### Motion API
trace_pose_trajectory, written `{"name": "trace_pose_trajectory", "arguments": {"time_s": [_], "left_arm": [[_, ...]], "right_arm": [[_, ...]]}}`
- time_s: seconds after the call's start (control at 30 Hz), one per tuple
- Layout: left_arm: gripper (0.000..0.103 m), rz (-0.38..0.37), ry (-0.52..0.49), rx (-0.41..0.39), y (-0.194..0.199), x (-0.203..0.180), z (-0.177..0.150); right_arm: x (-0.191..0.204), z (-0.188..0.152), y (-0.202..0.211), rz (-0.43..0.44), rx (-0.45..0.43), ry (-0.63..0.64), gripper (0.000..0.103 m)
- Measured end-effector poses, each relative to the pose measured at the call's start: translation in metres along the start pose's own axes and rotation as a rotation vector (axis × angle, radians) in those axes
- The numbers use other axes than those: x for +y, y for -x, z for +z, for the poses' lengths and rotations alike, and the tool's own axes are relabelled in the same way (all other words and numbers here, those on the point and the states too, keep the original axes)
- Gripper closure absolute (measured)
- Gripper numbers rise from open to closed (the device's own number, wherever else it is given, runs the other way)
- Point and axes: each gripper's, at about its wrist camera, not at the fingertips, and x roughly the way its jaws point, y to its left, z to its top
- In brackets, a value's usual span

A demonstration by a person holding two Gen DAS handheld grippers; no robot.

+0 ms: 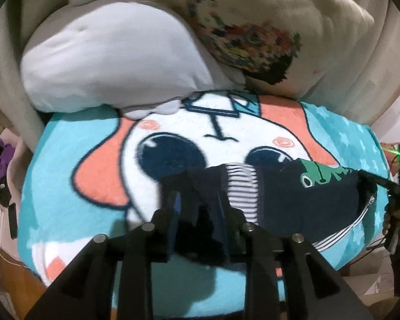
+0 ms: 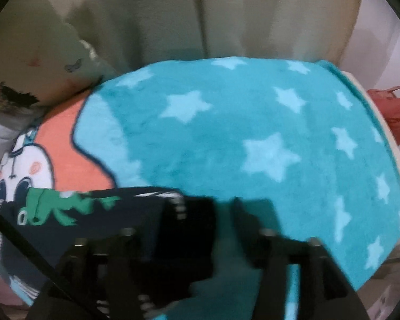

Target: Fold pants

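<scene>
On my screens, left to right: white pillow [image 1: 114, 61], my left gripper [image 1: 197, 208] clamped on the navy pants [image 1: 301, 200] above the teal cartoon blanket [image 1: 66, 165], my right gripper [image 2: 224, 213], fingers apart, at their far end.

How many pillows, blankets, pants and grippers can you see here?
Pillows: 2, the white pillow and the flowery pillow
Blankets: 1, the cartoon blanket
Pants: 1, the navy pants
Grippers: 2, the left gripper and the right gripper
Total: 6
</scene>
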Motion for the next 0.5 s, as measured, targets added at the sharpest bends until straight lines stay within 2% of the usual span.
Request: {"name": "trace_pose_trajectory", "arguments": {"time_s": [0.1,0.17,0.2,0.27,0.37,0.43,0.5], "left_arm": [[0.066,-0.006,-0.004,0.035,-0.028,-0.019,0.003],[0.066,-0.005,0.008,0.083,-0.052,-0.028,0.003],[0.066,0.009,0.008,0.102,-0.062,-0.031,0.001],[0.066,0.040,0.000,0.137,-0.077,-0.036,-0.004],[0.066,0.065,-0.012,0.145,-0.084,-0.042,-0.006],[0.066,0.068,0.001,0.151,-0.085,-0.041,-0.004],[0.066,0.069,0.015,0.157,-0.084,-0.040,-0.001]], "right_arm": [[-0.025,0.000,0.019,-0.002,-0.062,-0.063,0.029],[-0.047,-0.002,0.035,-0.044,-0.116,-0.140,0.029],[-0.058,-0.005,0.045,-0.037,-0.141,-0.192,0.032],[-0.072,-0.010,0.063,0.035,-0.184,-0.265,0.054],[-0.059,-0.016,0.072,0.242,-0.182,-0.283,0.063],[-0.032,-0.023,0.058,0.394,-0.109,-0.225,0.065],[-0.005,-0.031,0.040,0.454,-0.042,-0.148,0.065]]}}
